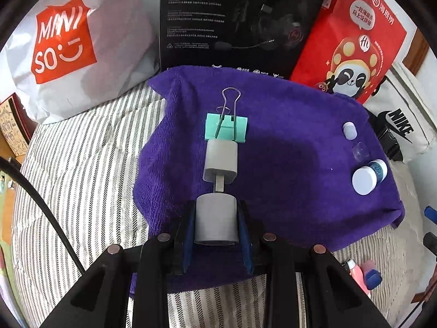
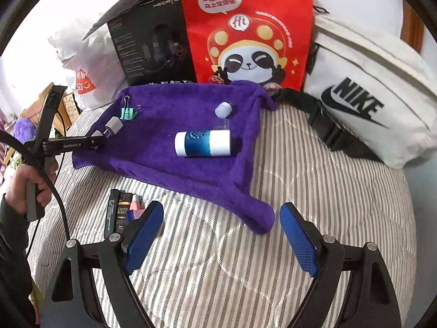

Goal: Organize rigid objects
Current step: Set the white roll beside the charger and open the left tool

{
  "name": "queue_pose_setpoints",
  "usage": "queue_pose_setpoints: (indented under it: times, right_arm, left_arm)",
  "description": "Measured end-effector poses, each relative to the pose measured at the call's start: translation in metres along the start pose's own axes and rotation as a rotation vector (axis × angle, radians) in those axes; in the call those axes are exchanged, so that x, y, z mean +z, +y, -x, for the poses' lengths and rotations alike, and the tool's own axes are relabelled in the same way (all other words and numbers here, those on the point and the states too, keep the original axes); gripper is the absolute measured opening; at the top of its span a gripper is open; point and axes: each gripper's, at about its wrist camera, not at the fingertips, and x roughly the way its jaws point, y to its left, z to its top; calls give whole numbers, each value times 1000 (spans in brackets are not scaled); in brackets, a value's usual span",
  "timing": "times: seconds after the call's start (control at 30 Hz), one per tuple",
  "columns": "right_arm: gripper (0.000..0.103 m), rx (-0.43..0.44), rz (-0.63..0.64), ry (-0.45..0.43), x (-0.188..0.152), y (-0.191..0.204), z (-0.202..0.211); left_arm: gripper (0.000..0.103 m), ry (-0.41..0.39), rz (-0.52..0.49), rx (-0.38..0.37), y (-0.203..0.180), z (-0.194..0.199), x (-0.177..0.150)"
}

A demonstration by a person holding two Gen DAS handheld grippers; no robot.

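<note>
A purple towel (image 1: 286, 164) lies spread on striped bedding. My left gripper (image 1: 215, 207) is shut on a grey block (image 1: 215, 227) low over the towel's near side. Just beyond it lies a second grey block (image 1: 220, 161), with a short metal stub between the two; whether they are joined I cannot tell. A green binder clip (image 1: 226, 128) rests past that. On the towel's right lie a blue-and-white bottle (image 2: 202, 143) and a small clear bottle with a white cap (image 2: 223, 109). My right gripper (image 2: 221, 235) hangs open over the bedding near the towel's front corner, holding nothing.
Behind the towel stand a white Miniso bag (image 1: 76, 54), a black headset box (image 1: 235, 22), a red panda bag (image 2: 245, 32) and a white Nike bag (image 2: 368, 95). Several small items (image 2: 123, 210) lie on the bedding (image 2: 327, 205) by my right gripper. A hand (image 2: 32, 180) holds the left gripper.
</note>
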Motion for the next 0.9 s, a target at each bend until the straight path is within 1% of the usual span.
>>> queue_pose_setpoints:
  times: [0.17,0.27,0.5,0.6,0.67,0.7,0.73,0.77,0.9]
  right_arm:
    - [86,26,-51,17,-8,-7,-6]
    - [86,37,-66,20,-13,-8,-6]
    - [86,52,-111,43,-29,-12,-2]
    - [86,82,-136,34,-36,-12,6]
    - [86,93,-143,24,-39,-11,12]
    - [86,95,-142,23,-41,-11,15]
    - [86,91,-139,20,-42,-10,18]
    - [86,87,-137,16,-43,-9,21]
    - [86,86,-140,7,-48,-9,30]
  left_arm:
    - [28,24,-38,35,-8,-9,2]
    - [28,31,-76,70,-15,-13,3]
    - [28,25,-87,73,-16,-15,4]
    - [29,37,-110,77,-17,-14,5]
    - [33,57,-106,61,-16,-15,7]
    - [39,67,-104,44,-16,-15,8]
    - [42,75,-100,32,-16,-14,8]
    - [43,78,-93,29,-16,-12,8]
    - [45,61,-99,84,-21,4,4]
